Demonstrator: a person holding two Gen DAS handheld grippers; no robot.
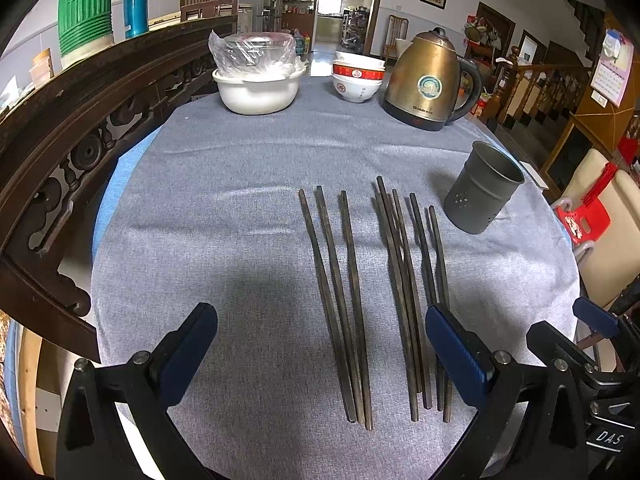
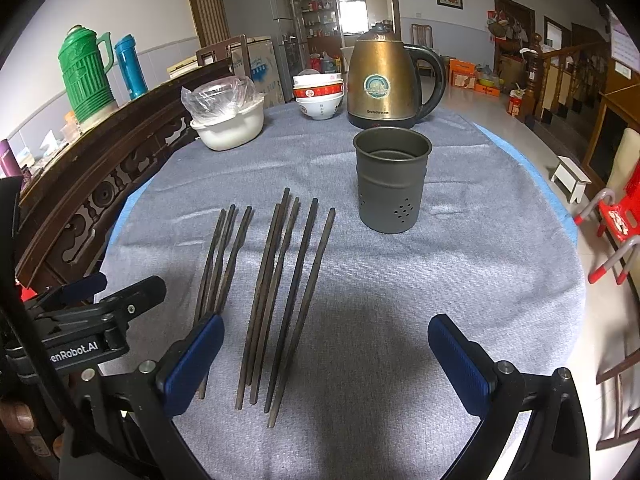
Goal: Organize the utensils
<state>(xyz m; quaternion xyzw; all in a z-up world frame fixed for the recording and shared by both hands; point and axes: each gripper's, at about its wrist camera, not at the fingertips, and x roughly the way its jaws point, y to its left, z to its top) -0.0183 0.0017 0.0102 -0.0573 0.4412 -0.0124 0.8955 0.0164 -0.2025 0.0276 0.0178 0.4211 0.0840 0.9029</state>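
Several dark chopsticks lie on the grey tablecloth in two groups: three on the left (image 1: 340,300) and several on the right (image 1: 412,296). They also show in the right wrist view, the left group (image 2: 220,264) and the right group (image 2: 288,292). A grey metal utensil cup (image 1: 482,188) (image 2: 390,180) stands upright and empty beyond them to the right. My left gripper (image 1: 320,352) is open above the near ends of the chopsticks. My right gripper (image 2: 326,360) is open beside it, over the right group's near ends.
A gold kettle (image 1: 430,80) (image 2: 384,80), stacked bowls (image 1: 358,80) (image 2: 320,96) and a white basin with a bagged bowl (image 1: 258,80) (image 2: 228,120) stand at the table's far side. A carved wooden rail (image 1: 80,128) borders the left. Chairs (image 1: 596,220) stand at the right.
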